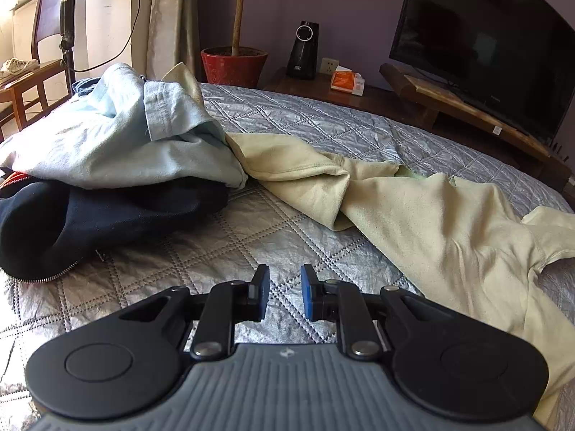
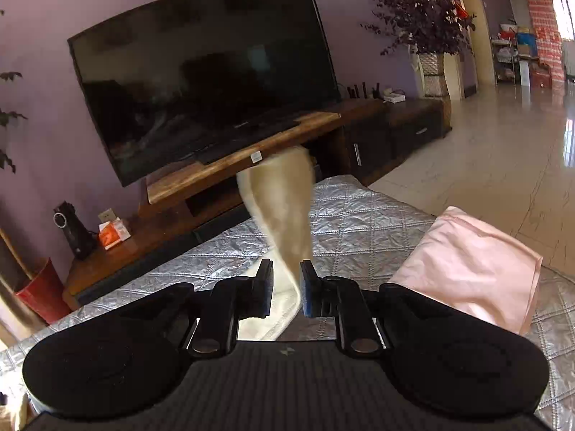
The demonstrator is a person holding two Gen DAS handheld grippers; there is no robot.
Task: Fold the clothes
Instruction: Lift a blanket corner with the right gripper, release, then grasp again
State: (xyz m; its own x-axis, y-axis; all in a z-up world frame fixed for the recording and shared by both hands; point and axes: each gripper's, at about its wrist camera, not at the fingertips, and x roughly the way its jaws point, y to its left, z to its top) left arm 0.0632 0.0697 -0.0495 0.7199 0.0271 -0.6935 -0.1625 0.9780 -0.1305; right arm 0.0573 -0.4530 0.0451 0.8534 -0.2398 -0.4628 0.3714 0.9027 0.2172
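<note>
only right view shows pink cloth (image 2: 470, 273); right tongs (image 2: 286, 287) loosely around yellow garment (image 2: 278, 208); left tongs (image 1: 285, 292) narrowly apart, empty.

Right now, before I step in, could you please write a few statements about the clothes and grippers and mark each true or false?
1. The left gripper grips the yellow garment. False: its jaws stand apart with nothing between them, over bare quilt.
2. The light blue garment lies on top of the dark navy garment. True.
3. Yellow fabric passes between the fingers of the right gripper. True.
4. The pink garment is crumpled in the pile with the blue one. False: it lies folded by itself on the quilt.
</note>
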